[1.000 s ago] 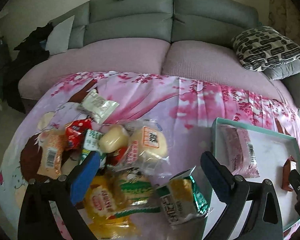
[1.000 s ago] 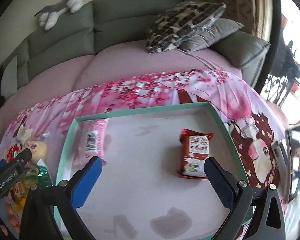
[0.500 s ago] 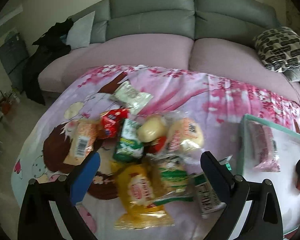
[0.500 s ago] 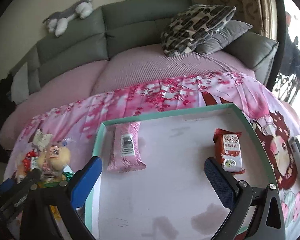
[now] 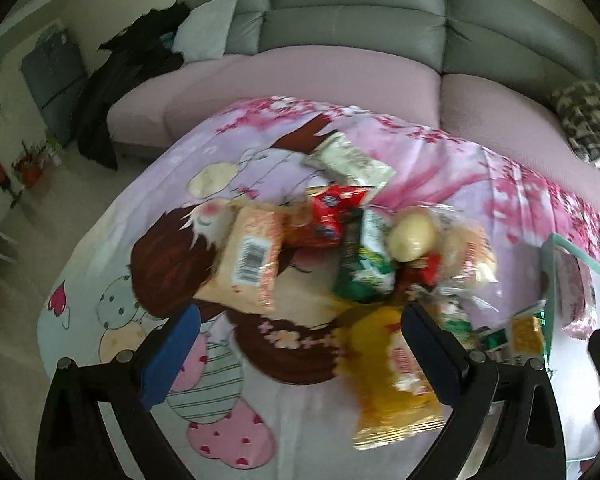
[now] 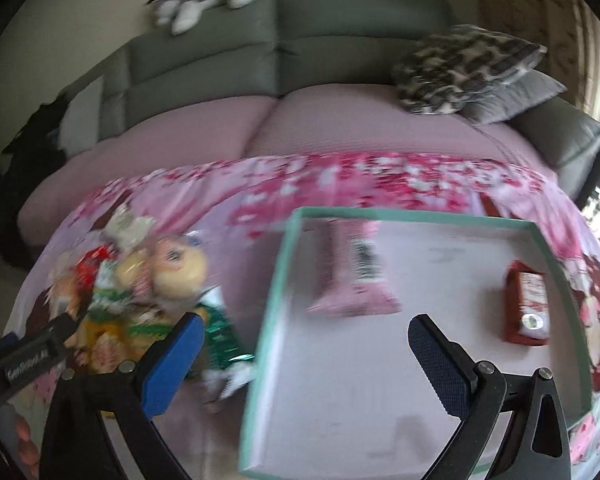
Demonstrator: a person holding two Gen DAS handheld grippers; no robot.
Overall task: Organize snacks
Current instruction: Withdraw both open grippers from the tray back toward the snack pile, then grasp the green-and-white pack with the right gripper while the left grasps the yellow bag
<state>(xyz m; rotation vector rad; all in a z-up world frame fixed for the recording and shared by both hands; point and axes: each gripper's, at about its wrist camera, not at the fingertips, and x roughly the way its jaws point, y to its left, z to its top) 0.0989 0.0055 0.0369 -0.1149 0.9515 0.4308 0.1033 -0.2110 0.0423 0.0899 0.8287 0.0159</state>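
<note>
A pile of snack packets lies on the pink cartoon cloth: an orange packet [image 5: 252,260], a red one [image 5: 332,212], a green one [image 5: 366,268], a yellow one [image 5: 396,368] and round buns [image 5: 414,236]. My left gripper [image 5: 300,356] is open and empty above the cloth, left of the pile. The green-rimmed tray [image 6: 278,284] holds a pink packet [image 6: 356,276] and a red packet [image 6: 528,304]. My right gripper [image 6: 304,364] is open and empty over the tray's left rim. The pile also shows in the right wrist view [image 6: 140,280].
A grey sofa with pink seat cushions [image 5: 340,72] stands behind the table. Patterned pillows [image 6: 468,68] lie at its right end and a plush toy [image 6: 204,0] on its back. Dark clothes [image 5: 116,80] hang at the left. The table edge drops to the floor at left.
Both grippers have swung to the left. The snack pile has shifted right in the left wrist view. The tray has shifted right in the right wrist view and the pile has come into sight.
</note>
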